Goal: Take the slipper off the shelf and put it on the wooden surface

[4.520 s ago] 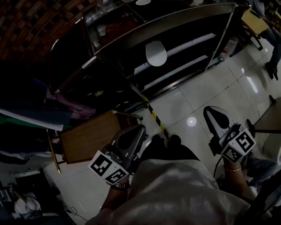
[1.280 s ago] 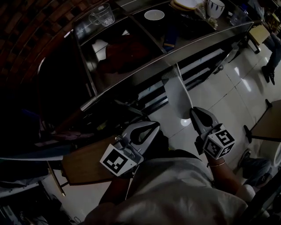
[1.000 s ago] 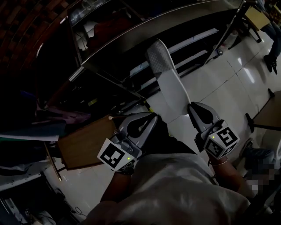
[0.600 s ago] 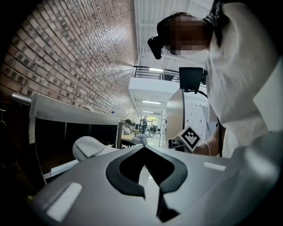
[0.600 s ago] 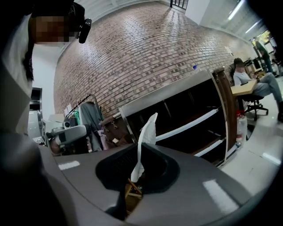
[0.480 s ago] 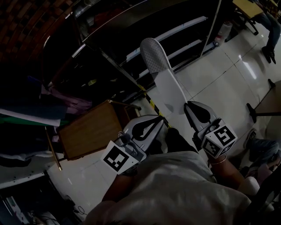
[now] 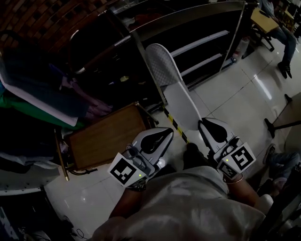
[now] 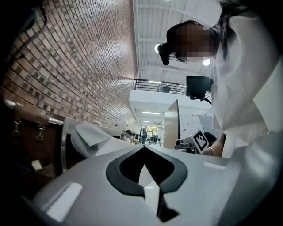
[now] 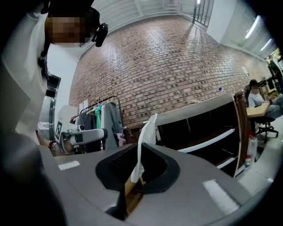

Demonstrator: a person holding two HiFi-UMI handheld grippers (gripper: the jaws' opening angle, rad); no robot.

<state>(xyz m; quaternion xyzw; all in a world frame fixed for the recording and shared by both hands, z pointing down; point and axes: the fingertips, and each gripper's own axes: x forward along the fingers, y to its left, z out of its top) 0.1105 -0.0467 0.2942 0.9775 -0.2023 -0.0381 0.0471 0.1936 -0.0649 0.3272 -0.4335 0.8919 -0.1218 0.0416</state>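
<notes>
A white slipper (image 7: 176, 94) with a textured toe sticks up and away from my right gripper (image 7: 205, 124), which is shut on its heel end. In the right gripper view the slipper (image 9: 146, 132) rises edge-on from between the jaws of the right gripper (image 9: 140, 164). It hangs in the air in front of the dark metal shelf (image 7: 197, 14), its toe near the back right corner of the wooden surface (image 7: 106, 136). My left gripper (image 7: 165, 132) is shut with nothing in it, just right of that surface. The left gripper (image 8: 143, 148) view shows the slipper (image 8: 88, 134) at left.
Clothes (image 7: 42, 99) hang on a rack left of the wooden surface. Yellow-black tape (image 7: 175, 126) crosses the white tiled floor. White boards (image 7: 202, 37) lie on the lower shelves. A seated person (image 7: 282, 42) and a table edge (image 7: 289, 117) are at the right.
The slipper lay on the shelf at first and is now off it, held by my right gripper. In the last second it has swung left, nearer the wooden surface.
</notes>
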